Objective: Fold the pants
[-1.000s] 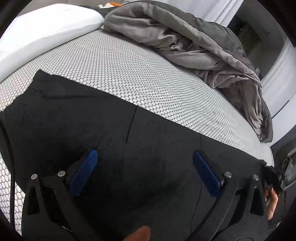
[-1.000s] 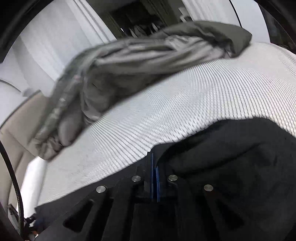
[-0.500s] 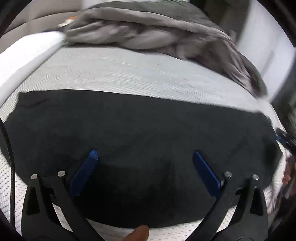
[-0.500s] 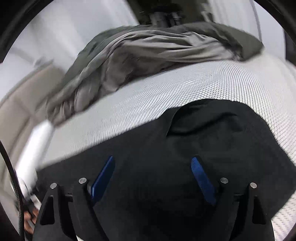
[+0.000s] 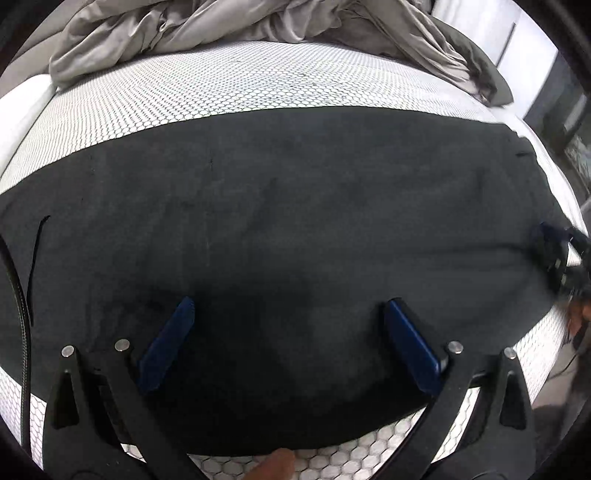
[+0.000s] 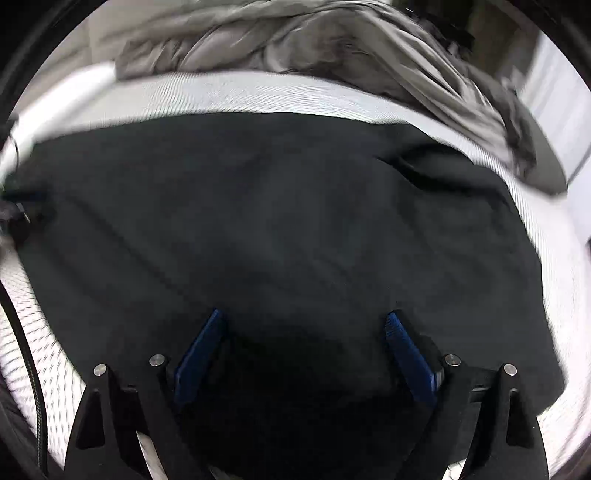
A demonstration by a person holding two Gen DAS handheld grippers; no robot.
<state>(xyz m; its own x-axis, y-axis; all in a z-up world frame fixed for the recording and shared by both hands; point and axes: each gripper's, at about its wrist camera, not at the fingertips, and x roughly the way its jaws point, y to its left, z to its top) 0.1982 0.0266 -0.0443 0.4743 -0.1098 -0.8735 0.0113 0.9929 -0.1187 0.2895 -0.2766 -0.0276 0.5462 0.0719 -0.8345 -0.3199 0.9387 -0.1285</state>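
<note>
- The black pants lie spread flat across the mattress, a wide dark band running from the left edge of the left wrist view to its right edge; the cloth looks matte, soft and slightly napped, with faint seams and shallow creases.
- In the right wrist view the pants fill the middle, with a raised fold near the upper right where one layer overlaps another.
- The mattress cover is white, printed or quilted with a fine dark hexagon mesh; the cells look large at the near edge and tiny farther off.
- A crumpled grey blanket is heaped along the far side of the mattress, smooth and softly glossy, in deep irregular folds; it is apart from the pants.
- The left gripper hangs over the near part of the pants, its blue pads spread wide with nothing between them.
- The right gripper likewise stands wide apart above the dark cloth, its ribbed blue pads gripping nothing.
- A fingertip shows at the bottom edge, cut off by the frame.
- At the far right of the left wrist view a blurred dark shape sits at the end of the pants; I cannot make it out.
- The right wrist view is smeared, so the mesh pattern reads only as streaks.
</note>
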